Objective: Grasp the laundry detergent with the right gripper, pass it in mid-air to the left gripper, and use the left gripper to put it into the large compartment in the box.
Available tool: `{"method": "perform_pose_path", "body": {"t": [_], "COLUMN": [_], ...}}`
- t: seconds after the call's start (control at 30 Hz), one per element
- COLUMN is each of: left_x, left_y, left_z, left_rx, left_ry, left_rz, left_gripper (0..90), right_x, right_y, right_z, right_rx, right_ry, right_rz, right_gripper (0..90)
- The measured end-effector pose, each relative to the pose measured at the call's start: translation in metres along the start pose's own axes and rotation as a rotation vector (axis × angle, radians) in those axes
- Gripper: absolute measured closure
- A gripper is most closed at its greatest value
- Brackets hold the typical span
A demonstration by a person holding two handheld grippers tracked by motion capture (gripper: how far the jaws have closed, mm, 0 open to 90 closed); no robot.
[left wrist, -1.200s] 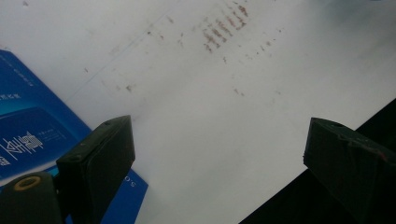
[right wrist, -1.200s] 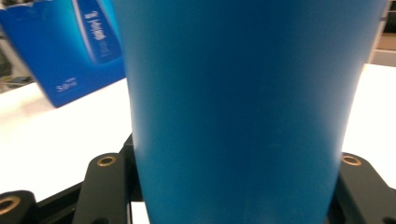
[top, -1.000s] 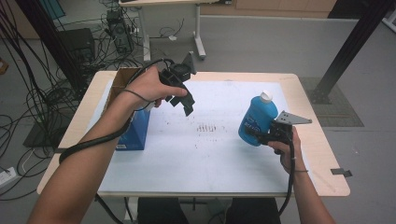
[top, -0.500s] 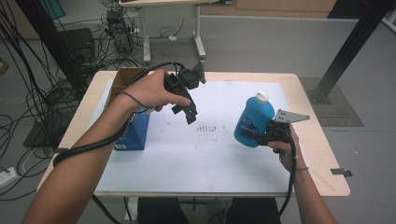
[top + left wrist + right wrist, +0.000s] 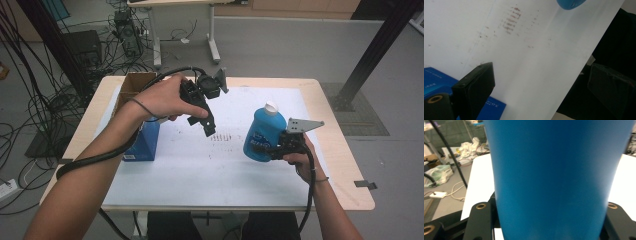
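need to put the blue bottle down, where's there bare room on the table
The white sheet is bare along its near half, between the blue box at left and the blue bottle in the right gripper. The middle under the open left gripper is stained but free. Crowded only around the box.

Counts: one blue bottle (image 5: pixel 264 134), with one white cap (image 5: pixel 270 106). One blue box (image 5: pixel 141 141) on the table's left side, and one brown cardboard box (image 5: pixel 134 85) right behind it. Two grippers: left gripper (image 5: pixel 209 129), right gripper (image 5: pixel 275 149). Two hands, one per gripper. One grey three-cornered plate (image 5: pixel 303 124). One white sheet (image 5: pixel 200 170) covering one wooden table (image 5: pixel 345 170). One patch of reddish-brown marks (image 5: pixel 223 137) on the sheet. One second table (image 5: pixel 165 2) farther back. Floor cables: too many and too tangled to count.
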State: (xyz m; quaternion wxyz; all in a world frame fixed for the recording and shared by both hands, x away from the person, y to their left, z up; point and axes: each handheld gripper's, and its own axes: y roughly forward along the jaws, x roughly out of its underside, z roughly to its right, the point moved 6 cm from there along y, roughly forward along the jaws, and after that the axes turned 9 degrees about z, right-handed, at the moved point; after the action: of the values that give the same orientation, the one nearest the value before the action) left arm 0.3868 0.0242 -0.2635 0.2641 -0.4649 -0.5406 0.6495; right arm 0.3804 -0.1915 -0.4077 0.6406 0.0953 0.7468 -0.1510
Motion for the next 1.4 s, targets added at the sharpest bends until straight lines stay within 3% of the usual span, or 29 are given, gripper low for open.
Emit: {"method": "perform_pose_path", "body": {"t": [0.57, 1.0, 1.4], "left_x": [-0.009, -0.014, -0.018], "left_y": [-0.005, -0.006, -0.003], "left_z": [0.023, 0.038, 0.049], "left_rx": [0.042, 0.056, 0.073], "left_ry": [0.1, 0.143, 0.194], "left_rz": [0.052, 0.046, 0.032], "left_gripper": [7.6, 6.2, 7.2], "right_x": [-0.005, -0.01, -0.016], "right_y": [0.024, 0.038, 0.049], "right_z": [-0.022, -0.037, -0.048], "right_rx": [-0.13, -0.23, -0.29], "right_ry": [-0.038, -0.055, -0.089], "right_rz": [-0.062, -0.087, -0.12], "right_gripper": [41.3, 41.3, 41.3]}}
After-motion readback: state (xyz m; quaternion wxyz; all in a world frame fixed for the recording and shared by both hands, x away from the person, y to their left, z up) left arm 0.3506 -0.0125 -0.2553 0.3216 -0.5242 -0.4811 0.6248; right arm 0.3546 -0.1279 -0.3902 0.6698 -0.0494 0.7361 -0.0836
